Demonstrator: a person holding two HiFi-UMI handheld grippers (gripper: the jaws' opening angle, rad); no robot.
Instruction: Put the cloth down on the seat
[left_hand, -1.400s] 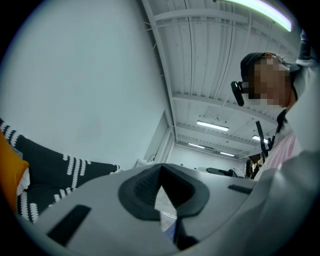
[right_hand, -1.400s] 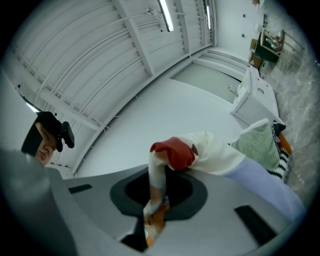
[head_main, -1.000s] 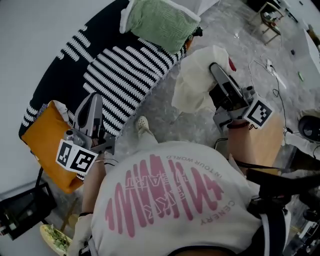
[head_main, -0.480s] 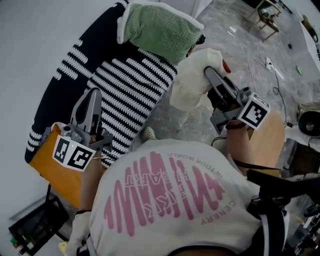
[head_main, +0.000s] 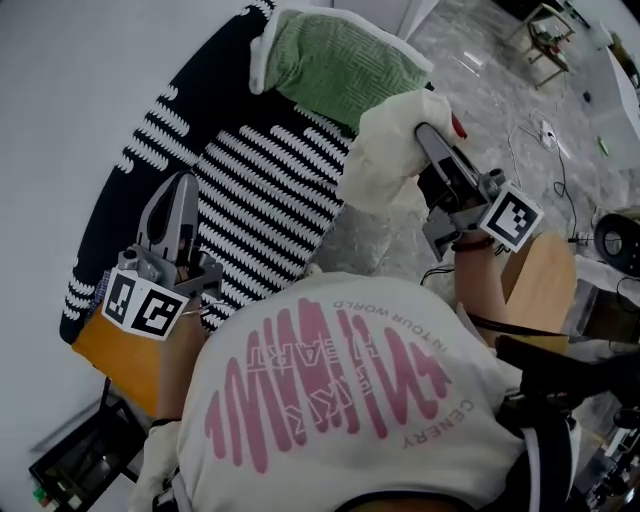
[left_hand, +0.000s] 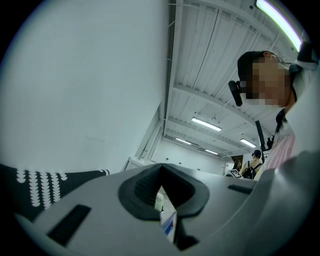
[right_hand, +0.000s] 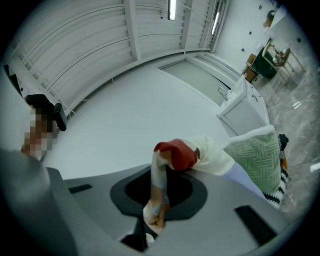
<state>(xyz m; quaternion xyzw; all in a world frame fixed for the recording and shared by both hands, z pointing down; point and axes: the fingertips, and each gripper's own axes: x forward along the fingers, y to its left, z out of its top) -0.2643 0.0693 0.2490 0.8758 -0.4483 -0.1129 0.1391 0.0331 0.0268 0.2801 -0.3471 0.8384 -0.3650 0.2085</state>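
Note:
The cream cloth (head_main: 383, 158) with a red patch hangs bunched from my right gripper (head_main: 430, 135), which is shut on it. It hangs in the air at the edge of the black seat with white stripes (head_main: 250, 190), just below the green cushion (head_main: 335, 62). In the right gripper view the cloth (right_hand: 200, 152) spills out over the closed jaws of that gripper (right_hand: 159, 200), with the green cushion (right_hand: 257, 160) beyond. My left gripper (head_main: 180, 188) hovers over the seat's near end, jaws together and empty. Past the left gripper (left_hand: 162, 195), its own view has only wall and ceiling.
An orange cushion (head_main: 112, 350) lies at the seat's near left end. A round wooden stool (head_main: 540, 280) stands by my right arm. Cables (head_main: 552, 150) trail over the marble floor. A black device (head_main: 80, 465) sits at the lower left.
The right gripper has carried the cloth left, up against the seat's edge and the green cushion. The left gripper has stayed over the seat, still shut.

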